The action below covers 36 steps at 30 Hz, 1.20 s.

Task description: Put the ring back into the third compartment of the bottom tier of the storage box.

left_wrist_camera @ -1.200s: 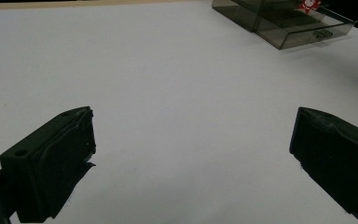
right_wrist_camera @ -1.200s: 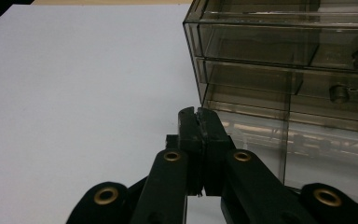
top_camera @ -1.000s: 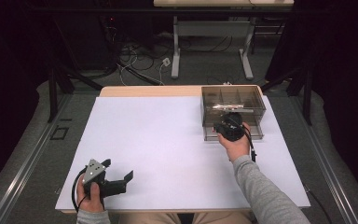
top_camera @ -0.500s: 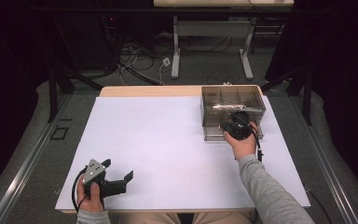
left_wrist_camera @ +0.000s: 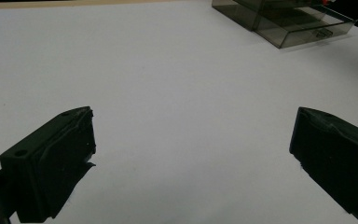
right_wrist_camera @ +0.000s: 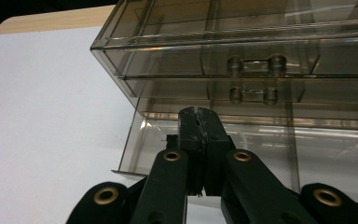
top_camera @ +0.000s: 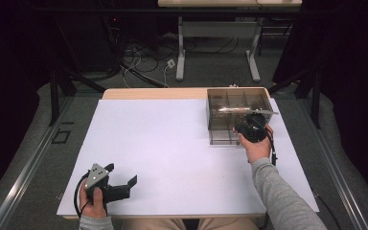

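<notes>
1. Left gripper [top_camera: 124, 188]: matte black moulded plastic, grey three-cornered plate on top; rests at 7 o'clock on the table, jaws spread wide with nothing between them, idle.

2. Table sheet [top_camera: 172, 153]: smooth white rectangle, pale wood edge showing at 12 o'clock.

3. Right gripper [right_wrist_camera: 199, 122]: black linkage arms with brass-coloured rivets; jaws pressed together, tips at the front of the lowest drawer. Whether they pinch its handle or merely meet is not clear.

4. Drawer box [top_camera: 215, 103]: smoky transparent hard plastic, glossy, square-cornered, standing at 2 o'clock; two upper drawers closed, each with a small bar handle on two round posts; the bottom drawer [right_wrist_camera: 140, 144] pulled out toward the person, with a thin divider inside. A pale slender item lies on top of the box, too small to identify.

Step judged in hand: working the bottom drawer. Next move likely calls for a straight, level pull or push along the drawer's run, without tilting the light box.
</notes>
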Each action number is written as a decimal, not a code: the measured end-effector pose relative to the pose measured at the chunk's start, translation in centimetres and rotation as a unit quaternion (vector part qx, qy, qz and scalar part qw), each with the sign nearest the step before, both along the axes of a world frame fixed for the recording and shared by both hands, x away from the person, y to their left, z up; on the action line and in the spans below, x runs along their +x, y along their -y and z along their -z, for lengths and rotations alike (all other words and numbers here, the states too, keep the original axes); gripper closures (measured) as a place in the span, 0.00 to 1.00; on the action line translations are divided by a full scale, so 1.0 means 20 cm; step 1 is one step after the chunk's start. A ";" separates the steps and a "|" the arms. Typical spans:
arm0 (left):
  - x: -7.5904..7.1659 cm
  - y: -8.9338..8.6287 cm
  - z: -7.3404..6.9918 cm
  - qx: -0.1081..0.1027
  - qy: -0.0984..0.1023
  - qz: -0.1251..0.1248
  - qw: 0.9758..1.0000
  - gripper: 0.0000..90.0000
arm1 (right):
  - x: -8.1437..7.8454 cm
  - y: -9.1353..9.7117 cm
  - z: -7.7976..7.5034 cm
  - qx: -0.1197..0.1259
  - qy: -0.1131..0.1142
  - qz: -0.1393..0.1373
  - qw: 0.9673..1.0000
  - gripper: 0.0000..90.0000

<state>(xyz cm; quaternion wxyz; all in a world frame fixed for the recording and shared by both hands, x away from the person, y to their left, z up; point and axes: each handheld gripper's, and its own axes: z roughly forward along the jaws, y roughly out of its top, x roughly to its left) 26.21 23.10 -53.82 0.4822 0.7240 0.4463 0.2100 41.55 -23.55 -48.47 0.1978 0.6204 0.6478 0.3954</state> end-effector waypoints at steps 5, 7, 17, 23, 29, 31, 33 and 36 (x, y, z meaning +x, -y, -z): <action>0.00 0.00 0.00 -0.002 0.000 -0.001 1.000 0.01 | 0.01 0.04 0.00 0.002 -0.001 0.012 1.000 1.00; 0.00 0.00 0.00 -0.002 0.000 -0.001 1.000 0.01 | 0.01 0.06 0.00 0.004 -0.003 0.017 1.000 1.00; 0.00 0.01 0.00 -0.001 0.000 -0.001 1.000 0.01 | 0.01 0.11 0.01 0.000 -0.003 0.031 1.000 1.00; 0.00 0.01 0.01 -0.003 0.002 -0.003 1.000 0.01 | 0.02 0.14 0.01 -0.003 -0.004 0.039 0.999 1.00; 0.00 0.01 0.01 0.000 0.000 -0.001 1.000 0.01 | 0.03 0.16 0.02 -0.005 -0.011 0.050 0.999 1.00; 0.00 0.01 0.01 0.000 0.000 -0.002 1.000 0.01 | 0.03 0.17 0.02 -0.008 -0.013 0.053 0.999 1.00; 0.00 0.01 0.01 -0.003 0.000 -0.003 1.000 0.01 | 0.04 0.18 0.02 -0.006 -0.012 0.057 0.998 1.00; 0.00 0.01 0.01 -0.001 0.000 -0.002 1.000 0.01 | 0.04 0.19 0.02 -0.009 -0.014 0.057 0.998 1.00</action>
